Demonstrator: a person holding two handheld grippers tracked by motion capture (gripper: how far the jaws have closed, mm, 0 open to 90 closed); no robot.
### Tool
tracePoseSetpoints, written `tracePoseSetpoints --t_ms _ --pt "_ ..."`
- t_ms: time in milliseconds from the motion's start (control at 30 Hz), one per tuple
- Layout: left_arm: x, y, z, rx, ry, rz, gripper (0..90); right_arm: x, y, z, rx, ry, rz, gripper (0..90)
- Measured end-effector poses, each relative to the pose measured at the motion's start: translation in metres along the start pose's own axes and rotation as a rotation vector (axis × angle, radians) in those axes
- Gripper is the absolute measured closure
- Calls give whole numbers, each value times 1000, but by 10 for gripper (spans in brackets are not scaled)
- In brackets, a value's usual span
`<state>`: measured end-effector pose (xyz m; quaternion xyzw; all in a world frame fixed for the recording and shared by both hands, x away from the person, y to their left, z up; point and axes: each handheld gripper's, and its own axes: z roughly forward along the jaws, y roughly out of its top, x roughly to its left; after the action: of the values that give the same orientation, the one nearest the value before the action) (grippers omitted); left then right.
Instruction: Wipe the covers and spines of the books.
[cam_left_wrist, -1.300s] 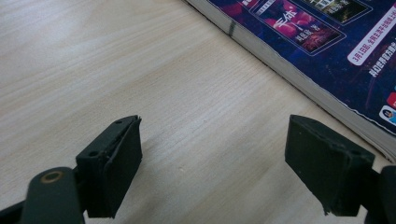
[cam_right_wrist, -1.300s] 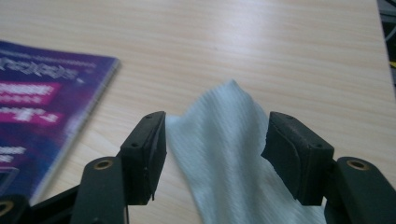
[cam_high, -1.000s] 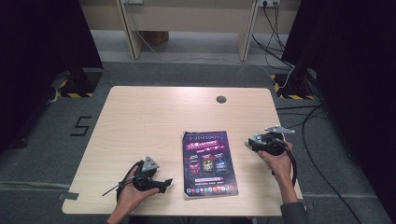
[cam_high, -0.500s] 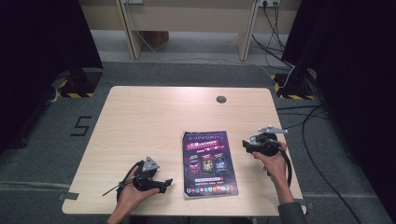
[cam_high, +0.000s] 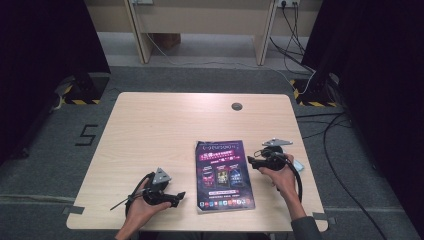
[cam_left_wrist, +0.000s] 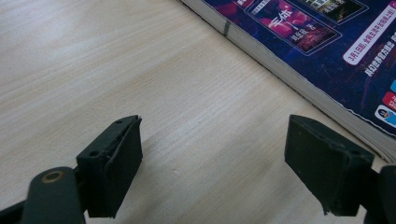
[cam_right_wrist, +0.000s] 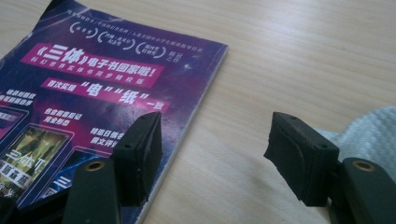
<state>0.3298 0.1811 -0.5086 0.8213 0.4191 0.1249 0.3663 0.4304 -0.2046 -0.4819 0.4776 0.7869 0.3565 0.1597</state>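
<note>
A purple magazine (cam_high: 222, 175) lies flat on the wooden table (cam_high: 165, 125), slightly right of centre. My left gripper (cam_high: 177, 198) rests near the front edge, left of the magazine and pointing at it. In the left gripper view it (cam_left_wrist: 215, 140) is open over bare wood, with the magazine's page edge (cam_left_wrist: 299, 74) a little beyond the jaws. My right gripper (cam_high: 253, 160) sits at the magazine's right edge, pointing left. In the right gripper view it (cam_right_wrist: 215, 128) is open, one jaw over the magazine's cover (cam_right_wrist: 93, 93), the other over the table.
A pale cloth (cam_high: 298, 165) lies by the right hand and shows in the right gripper view (cam_right_wrist: 369, 130). A round cable hole (cam_high: 237, 106) sits at the table's far side. Cables run over the floor to the right.
My right gripper has moved left and slightly down, up to the magazine's right edge. The left gripper has stayed where it was.
</note>
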Motion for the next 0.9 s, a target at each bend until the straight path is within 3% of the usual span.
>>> tracePoseSetpoints --t_ms 100,233,500,600,833,900 --pt "-1 1 0 -5 -7 -6 186 5 0 3 10 10 -7 355" --pt "-6 2 3 -17 -47 -28 191 12 1 7 15 30 -12 356" --pt "-31 6 14 -35 -128 -11 231 22 1 16 29 62 -6 350" --pt "-36 7 15 -40 -126 1 242 23 2 19 20 67 0 331" --pt "-34 12 17 -83 -147 -54 237 27 3 24 13 88 -4 287" --pt "-35 13 17 -85 -146 -53 242 27 3 26 15 91 -12 287"
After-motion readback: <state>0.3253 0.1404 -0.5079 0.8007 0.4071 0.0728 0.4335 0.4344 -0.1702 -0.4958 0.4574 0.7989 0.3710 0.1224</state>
